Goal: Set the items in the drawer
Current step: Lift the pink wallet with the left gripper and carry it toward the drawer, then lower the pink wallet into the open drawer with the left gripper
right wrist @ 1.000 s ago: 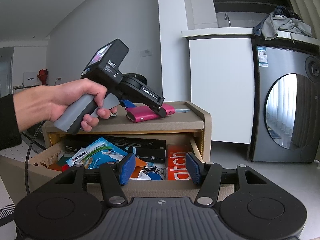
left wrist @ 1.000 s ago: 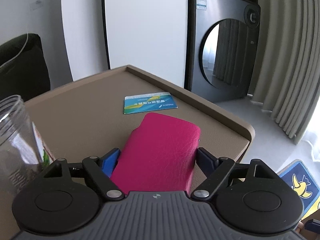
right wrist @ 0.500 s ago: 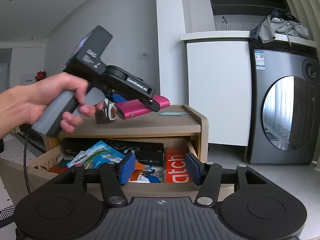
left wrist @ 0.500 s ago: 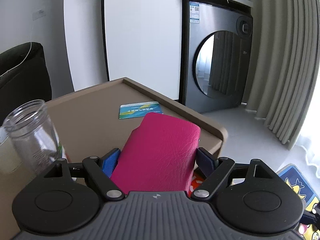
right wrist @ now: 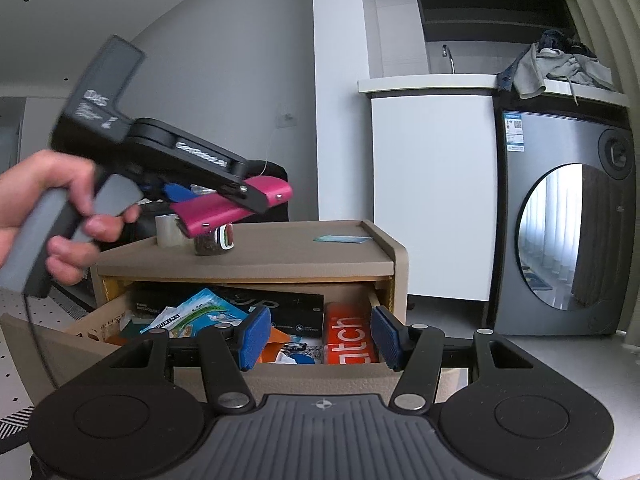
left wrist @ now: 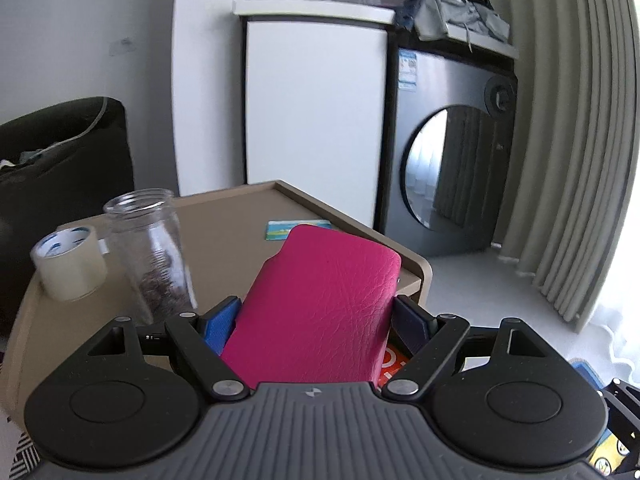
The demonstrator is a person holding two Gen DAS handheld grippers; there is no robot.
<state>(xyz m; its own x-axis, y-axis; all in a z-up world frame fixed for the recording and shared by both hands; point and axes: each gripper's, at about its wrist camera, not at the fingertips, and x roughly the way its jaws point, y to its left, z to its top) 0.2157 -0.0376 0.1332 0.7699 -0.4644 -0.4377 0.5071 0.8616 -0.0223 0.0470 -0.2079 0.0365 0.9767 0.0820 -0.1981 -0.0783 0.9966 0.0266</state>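
Now, in the left wrist view, the left tongs (left wrist: 316, 320) gripped the pink wallet (left wrist: 320, 308) at centre frame, lifted clear off the desk (left wrist: 224, 232). In the right wrist view, the right tongs (right wrist: 318, 334) hung unclenched and empty at lower centre before the open drawer (right wrist: 100, 320), ready to receive the wallet.

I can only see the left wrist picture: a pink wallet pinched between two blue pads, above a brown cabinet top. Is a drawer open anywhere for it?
Observer: Yes. The right wrist view shows the drawer pulled out just under the cabinet top.
Operator: Is it empty, ready for my pink wallet?
Observer: No. It already holds an orange box, a black box and a Purina packet.
Operator: What is the other gripper doing?
Observer: The right gripper is open and holds nothing, facing the drawer's front.
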